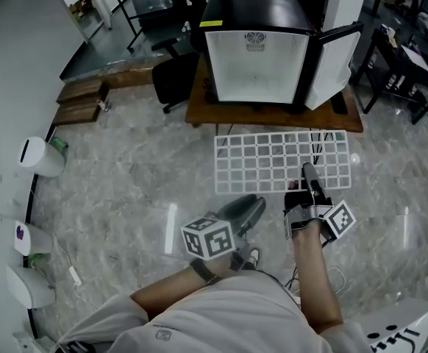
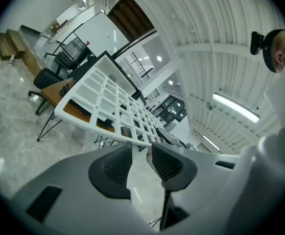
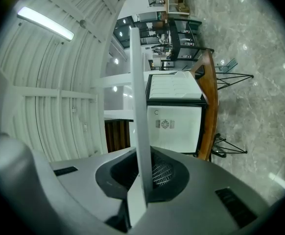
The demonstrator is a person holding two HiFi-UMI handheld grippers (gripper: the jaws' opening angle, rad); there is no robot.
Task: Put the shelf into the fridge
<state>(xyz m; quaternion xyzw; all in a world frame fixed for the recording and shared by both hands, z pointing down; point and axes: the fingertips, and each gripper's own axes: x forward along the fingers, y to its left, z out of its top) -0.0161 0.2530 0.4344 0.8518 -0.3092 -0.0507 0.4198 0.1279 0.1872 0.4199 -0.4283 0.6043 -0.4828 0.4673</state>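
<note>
The right gripper (image 1: 311,181) has its jaws clamped on the near edge of the white shelf (image 1: 273,160), around its 5 o'clock. The left gripper (image 1: 249,210) sits open and empty, with the shelf edge just past its tips at 12 o'clock. The fridge (image 1: 254,57) is beyond.

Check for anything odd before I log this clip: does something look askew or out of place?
The white wire shelf hangs in mid-air before the open fridge, pinched at its near edge by the right claw alone. The left claw is open near that edge, gripping nothing. A one-sided hold might let it sag.
</note>
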